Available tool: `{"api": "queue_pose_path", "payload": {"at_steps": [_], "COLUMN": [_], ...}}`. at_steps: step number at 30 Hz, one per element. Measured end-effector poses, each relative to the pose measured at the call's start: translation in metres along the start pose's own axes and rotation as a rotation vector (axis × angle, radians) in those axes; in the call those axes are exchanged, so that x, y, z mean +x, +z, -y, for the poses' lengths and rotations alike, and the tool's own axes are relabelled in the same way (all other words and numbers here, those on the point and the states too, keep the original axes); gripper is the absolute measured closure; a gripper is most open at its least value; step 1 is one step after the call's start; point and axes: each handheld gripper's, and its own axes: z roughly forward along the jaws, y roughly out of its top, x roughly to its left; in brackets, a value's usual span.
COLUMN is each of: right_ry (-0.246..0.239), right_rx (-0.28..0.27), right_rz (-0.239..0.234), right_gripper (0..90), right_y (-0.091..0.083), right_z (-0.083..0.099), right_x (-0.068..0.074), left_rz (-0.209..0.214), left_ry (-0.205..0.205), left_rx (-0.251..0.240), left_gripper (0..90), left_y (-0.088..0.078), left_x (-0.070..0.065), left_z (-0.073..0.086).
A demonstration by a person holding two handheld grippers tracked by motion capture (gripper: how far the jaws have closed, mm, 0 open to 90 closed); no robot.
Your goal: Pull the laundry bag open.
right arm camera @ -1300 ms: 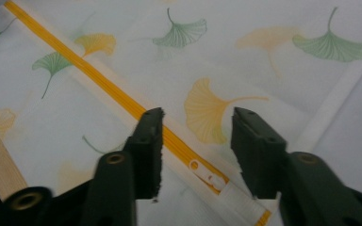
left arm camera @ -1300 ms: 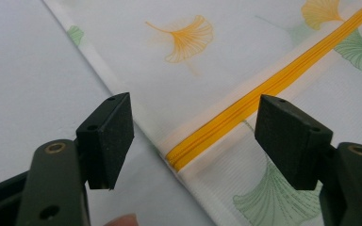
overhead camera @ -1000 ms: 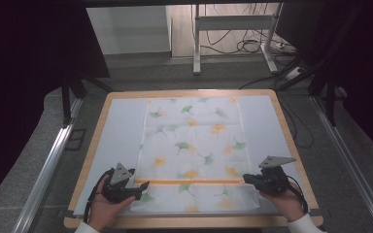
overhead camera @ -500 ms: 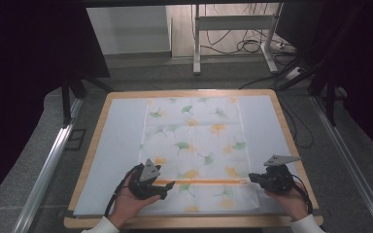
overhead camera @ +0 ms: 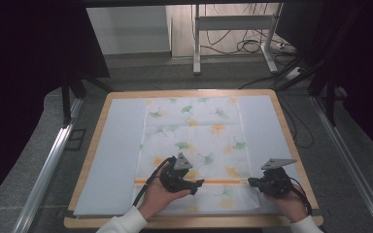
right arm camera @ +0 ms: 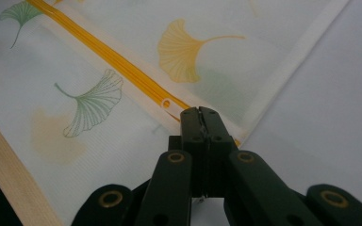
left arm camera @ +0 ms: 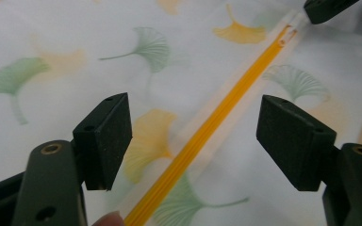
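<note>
A white mesh bag [overhead camera: 194, 131] printed with green and orange ginkgo leaves lies flat on the table. An orange zipper [overhead camera: 218, 182] runs across its near end. My left gripper [overhead camera: 196, 184] hovers over the middle of the zipper [left arm camera: 207, 127], open, with the zipper line passing between its jaws [left arm camera: 193, 127]. My right gripper [overhead camera: 251, 182] is at the zipper's right end, shut on the bag's fabric [right arm camera: 200, 113] just beside the small white zipper pull [right arm camera: 166, 103]. That pull [left arm camera: 290, 32] and the right gripper's tip [left arm camera: 327, 7] also appear far off in the left gripper view.
The bag rests on a pale sheet [overhead camera: 116, 155] covering a wooden-rimmed board [overhead camera: 184, 93]. Metal rails run along the floor at the left [overhead camera: 48, 165] and right [overhead camera: 349, 165]. A white stand and cables [overhead camera: 252, 46] sit beyond the table.
My left gripper has travelled rightward along the zipper from the bag's left edge to about its middle. The right gripper has stayed at the zipper's right end.
</note>
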Motion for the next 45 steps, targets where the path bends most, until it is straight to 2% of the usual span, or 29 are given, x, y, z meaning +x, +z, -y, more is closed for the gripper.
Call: {"api": "queue_pose_path", "payload": {"at_steps": [2,10,14,20,28,33,38,45], "right_ry": [-0.003,0.007,0.001,-0.018,-0.009,-0.006,-0.001,0.012], "right_rx": [0.002,0.008,0.014,0.028,0.039,0.036,0.035,0.029], "right_rz": [-0.004,-0.014,-0.019,-0.015,-0.012,-0.015,-0.018,-0.022], "right_gripper": [88.9,88.9,88.9,88.9,88.9,88.9,88.9,89.0], "right_y": [0.000,0.000,-0.001,0.001,0.004,0.005,0.005,0.003], "right_z": [0.001,0.006,0.009,0.011,0.013,0.013,0.013,0.015], "right_x": [0.002,0.001,0.003,0.007,0.007,0.006,0.004,0.003], "left_rz": [0.030,0.078,0.107,0.124,0.139,0.162,0.175,0.161], "left_ry": [-0.007,-0.010,0.016,0.025,0.046,0.031,0.053,0.090], "left_rx": [0.015,0.022,0.024,0.027,0.048,0.054,0.067,0.090], "left_gripper": [30.0,33.6,36.9,39.0,46.4,50.3,52.2,55.0], "left_y": [0.007,0.021,0.033,0.044,0.057,0.064,0.073,0.085], "left_x": [-0.005,-0.017,-0.025,-0.032,-0.042,-0.043,-0.050,-0.054], "left_z": [-0.007,-0.018,-0.030,-0.041,-0.048,-0.050,-0.052,-0.055]}}
